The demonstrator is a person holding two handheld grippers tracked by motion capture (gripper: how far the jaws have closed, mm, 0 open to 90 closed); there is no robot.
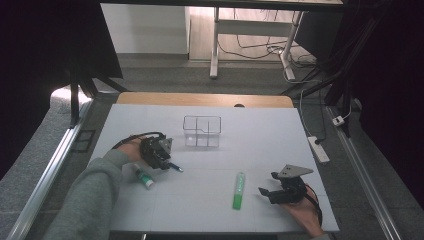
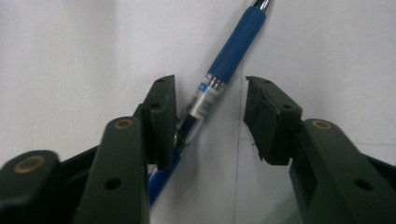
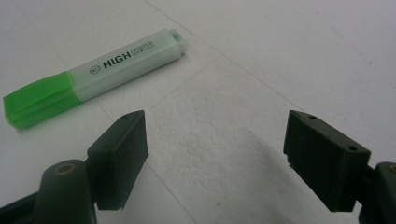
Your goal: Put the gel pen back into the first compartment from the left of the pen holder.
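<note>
White tabletop [image 1: 210, 200], wooden edge [image 1: 200, 99], grey floor [image 1: 165, 75]

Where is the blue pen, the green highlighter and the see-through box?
Blue pen with clear barrel [image 2: 233, 49], left gripper view, on its blue grip.
Green highlighter marker [image 3: 126, 58], right gripper view, on its pale labelled body.
Clear plastic divided box [image 1: 201, 131], high view, on its front wall.

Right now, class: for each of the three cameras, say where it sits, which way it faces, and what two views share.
High view: above the person's side, facing forward and down on the table; both forearms, left gripper and right gripper show.
Left gripper view: rides the left gripper, looks down its jaws at the blue pen.
Right gripper view: rides the right gripper, faces the green highlighter.
Shared: highlighter and pen also show in the high view.
</note>
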